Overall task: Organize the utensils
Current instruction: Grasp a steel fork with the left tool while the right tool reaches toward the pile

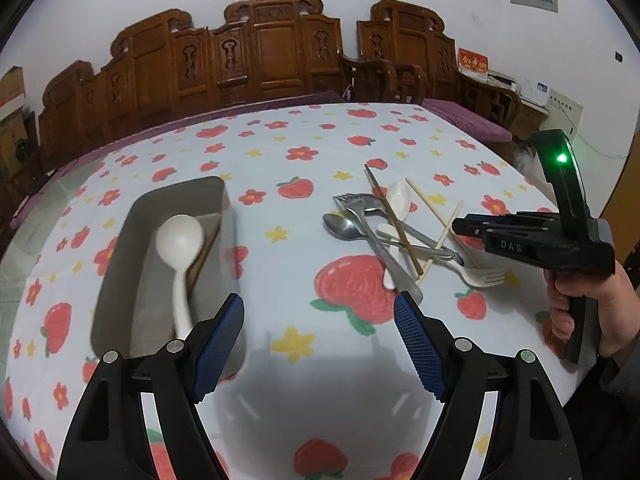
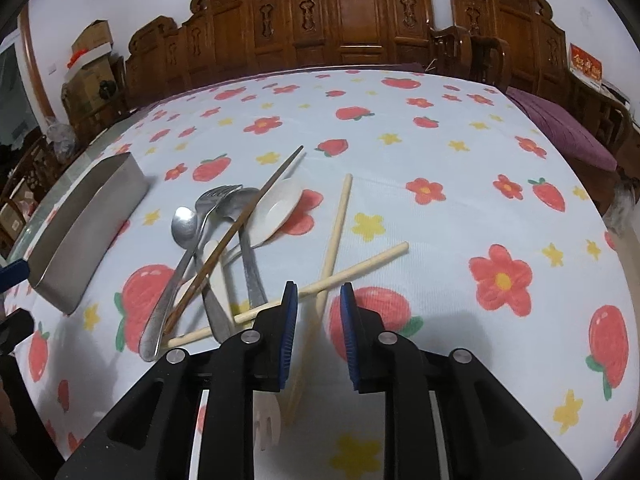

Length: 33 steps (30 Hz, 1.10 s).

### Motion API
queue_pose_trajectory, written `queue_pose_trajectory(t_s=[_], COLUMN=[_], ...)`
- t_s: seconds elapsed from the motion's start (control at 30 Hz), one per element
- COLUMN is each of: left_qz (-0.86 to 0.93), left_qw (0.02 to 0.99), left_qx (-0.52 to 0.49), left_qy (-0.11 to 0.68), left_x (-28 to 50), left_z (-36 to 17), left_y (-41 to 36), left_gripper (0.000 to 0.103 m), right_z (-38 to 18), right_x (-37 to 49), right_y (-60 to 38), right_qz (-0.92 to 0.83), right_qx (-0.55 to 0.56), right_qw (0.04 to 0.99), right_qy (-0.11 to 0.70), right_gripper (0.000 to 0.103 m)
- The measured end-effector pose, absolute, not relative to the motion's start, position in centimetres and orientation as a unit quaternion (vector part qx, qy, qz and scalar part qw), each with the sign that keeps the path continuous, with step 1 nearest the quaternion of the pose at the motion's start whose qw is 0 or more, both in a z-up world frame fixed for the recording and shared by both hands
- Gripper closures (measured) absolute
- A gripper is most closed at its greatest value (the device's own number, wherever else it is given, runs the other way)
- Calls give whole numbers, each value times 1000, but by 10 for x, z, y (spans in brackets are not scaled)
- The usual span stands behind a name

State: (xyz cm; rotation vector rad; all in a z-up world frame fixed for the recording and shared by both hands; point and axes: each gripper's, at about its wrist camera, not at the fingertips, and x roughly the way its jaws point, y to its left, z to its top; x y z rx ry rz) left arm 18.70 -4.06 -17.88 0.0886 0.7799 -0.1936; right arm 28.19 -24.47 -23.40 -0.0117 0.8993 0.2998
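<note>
A metal tray lies on the table at the left and holds a white ladle-like spoon. My left gripper is open and empty, just to the right of the tray's near end. A pile of utensils lies to the right: metal spoon, metal forks, a white spoon, a dark chopstick, pale chopsticks and a white fork. My right gripper is open and hovers over the crossed pale chopsticks. In its view the metal spoon and tray lie at the left.
The table wears a strawberry-and-flower cloth. Carved wooden chairs line the far edge. The right gripper body with a green light shows at the right of the left wrist view.
</note>
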Motion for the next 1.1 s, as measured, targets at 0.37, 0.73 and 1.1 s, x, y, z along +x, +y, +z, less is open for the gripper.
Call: queue_pose_trajectory(t_s=[0.37,0.73,1.1], left_qz=[-110,-124,-160], left_qw=[902,873,856], left_qx=[54,14,-42], left_qy=[415,471,490], left_x=[238,286,293], left_z=[-196,-229,-234], left_y=[-83,-97,-98], left_gripper=[37,70,91], right_z=[-229,-227,-222], right_x=[278,275,271], right_y=[-265,-258,-244], right_qz=[145,162,176], right_qx=[18,20,13], right_qw=[891,892,892], right_qy=[429,422,417], right_gripper=[79,79,79])
